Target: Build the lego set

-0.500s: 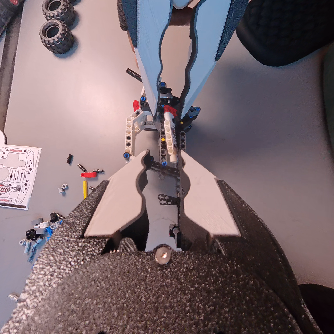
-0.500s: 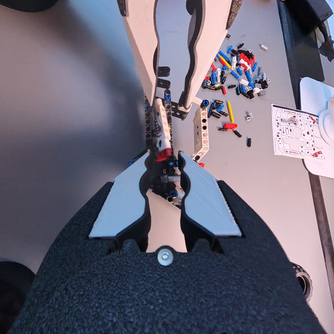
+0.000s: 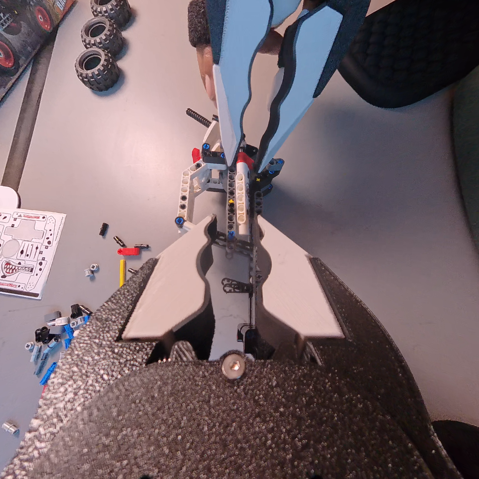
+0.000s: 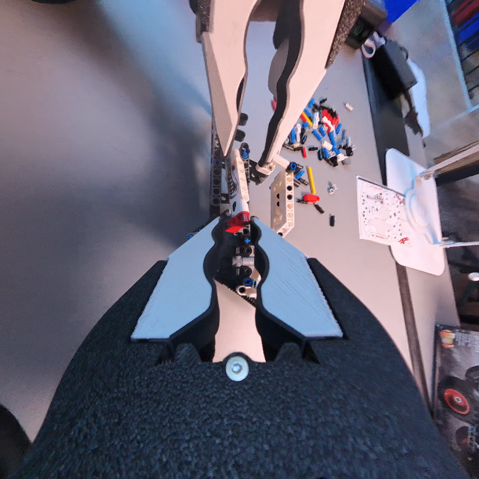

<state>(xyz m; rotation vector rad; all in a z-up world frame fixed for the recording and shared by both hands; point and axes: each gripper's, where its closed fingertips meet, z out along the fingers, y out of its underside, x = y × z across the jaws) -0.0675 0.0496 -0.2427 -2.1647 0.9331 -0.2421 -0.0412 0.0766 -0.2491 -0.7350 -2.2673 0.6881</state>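
Note:
A partly built lego chassis (image 3: 239, 197) of black and white beams, with a white frame (image 3: 185, 191) on one side, is held between my two grippers over the grey table. My left gripper (image 3: 236, 219) is shut on its near end. My right gripper (image 3: 245, 164) comes in from the top and is shut on the far end, at a red piece (image 3: 242, 157). In the right wrist view, my right gripper (image 4: 236, 220) clamps the chassis (image 4: 239, 181) at the red piece (image 4: 237, 220), and my left gripper (image 4: 243, 159) grips the opposite end.
Three black tyres (image 3: 97, 68) and the set's box (image 3: 20, 39) lie at the far left. A sticker sheet (image 3: 26, 254) and loose small pieces (image 3: 51, 331) lie to the left. A red connector (image 3: 128, 251) and a yellow axle (image 3: 121, 272) lie nearby. A pile of parts (image 4: 321, 132) and a white tray (image 4: 414, 207) also show. Left tips to right tips: about 5 cm. Both grippers' tips are roughly 15 cm from the yellow axle (image 3: 121, 272). The right camera catches it too, in the right wrist view (image 4: 311, 184).
Both grippers keep their hold. The right wrist view has tilted so the chassis looks more angled and the table's right side shows. The left view has shifted slightly.

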